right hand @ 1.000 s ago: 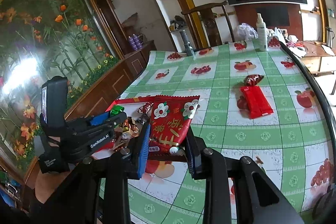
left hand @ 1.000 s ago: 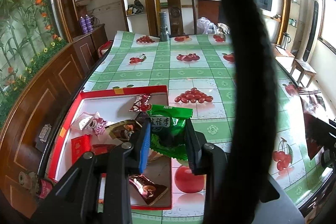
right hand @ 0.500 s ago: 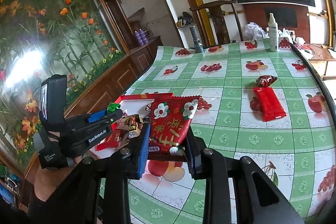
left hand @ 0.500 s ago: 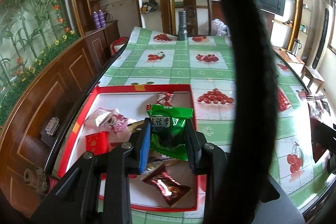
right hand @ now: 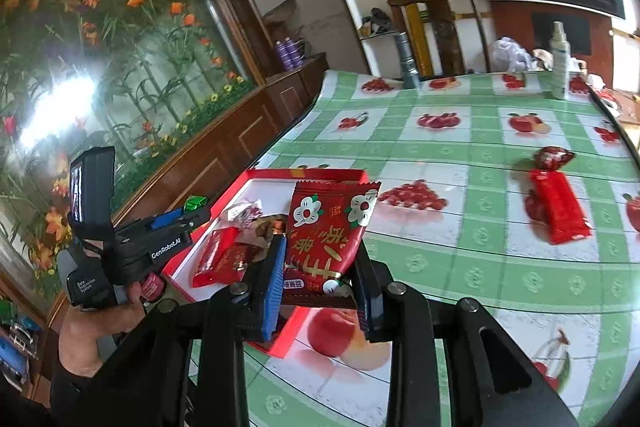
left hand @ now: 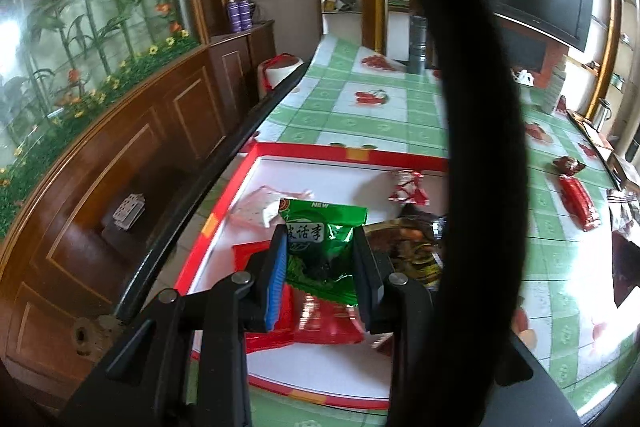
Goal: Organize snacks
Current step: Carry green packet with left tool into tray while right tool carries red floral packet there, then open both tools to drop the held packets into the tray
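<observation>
Right wrist, green-checked fruit tablecloth (right hand: 460,255), floral mural (right hand: 100,67)

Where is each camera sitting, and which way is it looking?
Left wrist view: sits on the left gripper, looking down along its fingers at the green packet it grips over the red tray.
Right wrist view: sits on the right gripper, looking across the table past the red flower packet it grips; the person's left hand shows at the left edge.
Shared: the tray, the red bar on the table, the wrapped sweet and the grey bottle.
</observation>
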